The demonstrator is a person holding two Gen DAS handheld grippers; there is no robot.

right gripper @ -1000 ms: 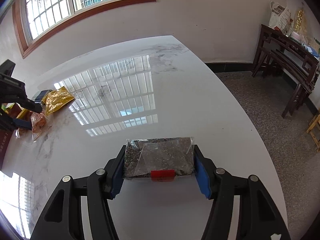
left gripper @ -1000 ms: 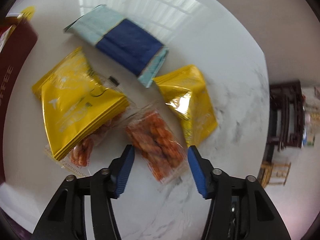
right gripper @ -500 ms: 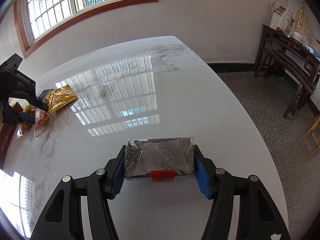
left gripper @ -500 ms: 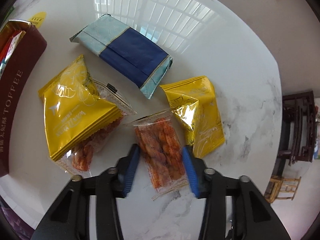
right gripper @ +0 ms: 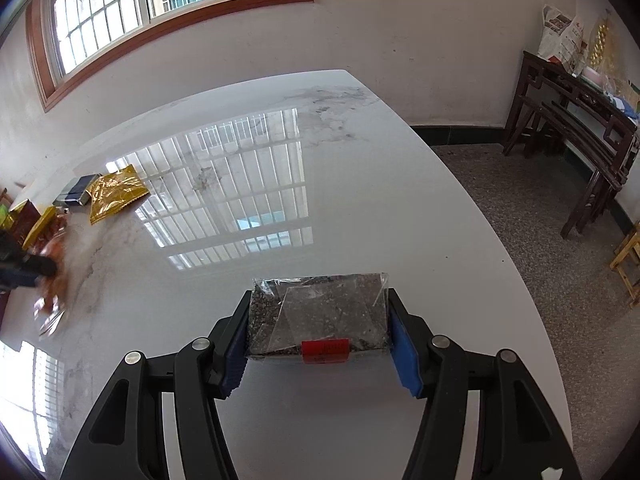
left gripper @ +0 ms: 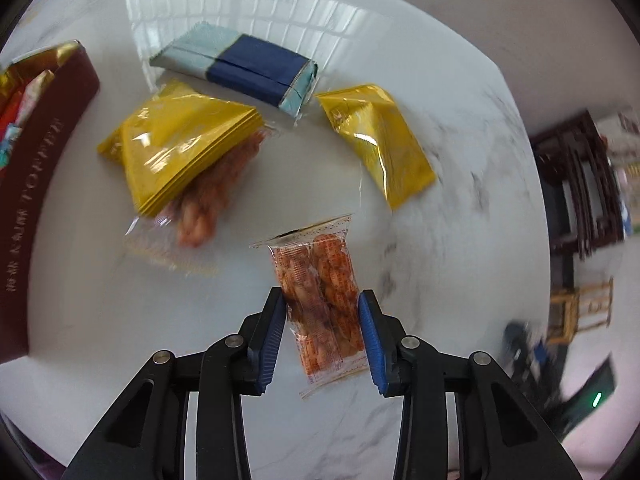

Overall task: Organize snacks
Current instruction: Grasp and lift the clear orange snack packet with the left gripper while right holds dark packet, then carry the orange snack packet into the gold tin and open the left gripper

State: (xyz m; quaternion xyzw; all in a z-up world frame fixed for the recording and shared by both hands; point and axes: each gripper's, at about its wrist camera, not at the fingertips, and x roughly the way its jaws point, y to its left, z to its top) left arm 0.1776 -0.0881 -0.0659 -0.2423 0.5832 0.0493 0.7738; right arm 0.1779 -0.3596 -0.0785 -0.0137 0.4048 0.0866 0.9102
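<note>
The left gripper's (left gripper: 323, 316) jaws are closing onto the orange snack packet (left gripper: 320, 288), now drawn clear of the yellow packets (left gripper: 184, 152); the right gripper (right gripper: 318, 322) stays clenched on the dark seed bar (right gripper: 320, 312) near the table's (right gripper: 360, 184) right edge.

— Where do our two cameras look from?
— Each rides behind its fingers: ours on the left faces steeply down, close; the right looks across the table (right gripper: 360, 208), sharing the gold packet (left gripper: 380, 140).

Glossy marble table (right gripper: 360, 208); shiny foil packets (left gripper: 380, 144)
</note>
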